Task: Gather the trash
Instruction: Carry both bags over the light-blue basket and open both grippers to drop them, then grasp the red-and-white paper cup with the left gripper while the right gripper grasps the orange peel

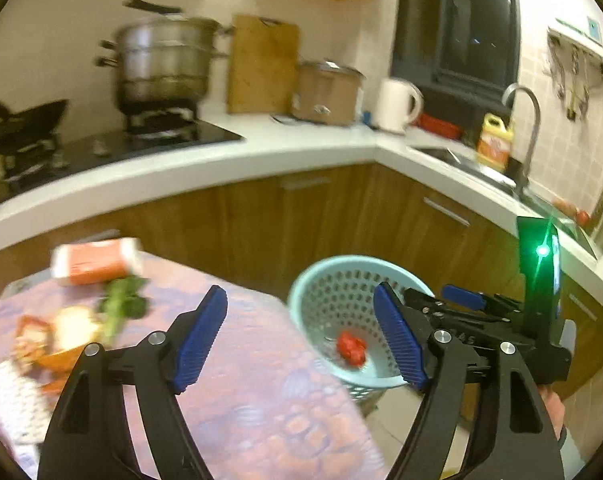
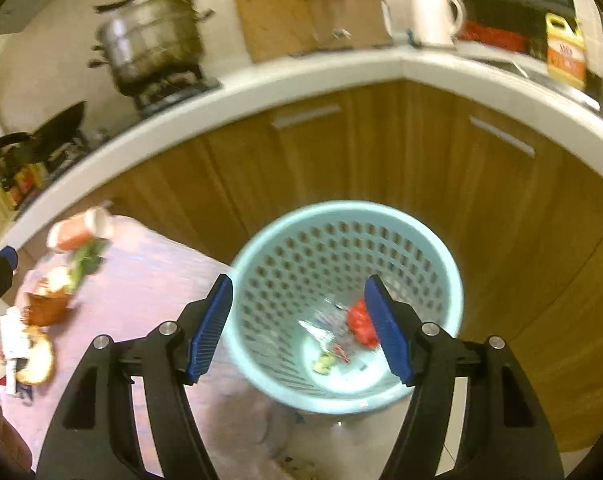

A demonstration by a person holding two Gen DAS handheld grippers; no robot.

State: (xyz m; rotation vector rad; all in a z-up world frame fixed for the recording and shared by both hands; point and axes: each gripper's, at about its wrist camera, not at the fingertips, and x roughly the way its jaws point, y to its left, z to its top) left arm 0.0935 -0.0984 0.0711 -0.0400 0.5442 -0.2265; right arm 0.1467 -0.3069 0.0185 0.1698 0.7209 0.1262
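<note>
Both my grippers are wide open and hold nothing: the right gripper (image 2: 297,328) hangs over the round pale blue plastic basket (image 2: 441,264), and the left gripper (image 1: 299,340) is beside it. The leftover trash, a long orange and white packet (image 1: 97,262) lying sideways and a green leafy stalk (image 1: 121,304), sits on the pink patterned table (image 1: 253,400) off to the left. My left gripper is the nearer one, I think.

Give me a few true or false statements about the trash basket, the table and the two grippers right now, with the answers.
1. The light blue basket holds a red crumpled item. True.
2. The left gripper is clamped on a piece of trash. False: its fingers stand apart with nothing between them.
3. Trash remains on the table, including a green vegetable scrap. True.
4. The basket sits on the counter. False: it stands on the floor beside the table.
5. The right gripper is open above the basket. True.
</note>
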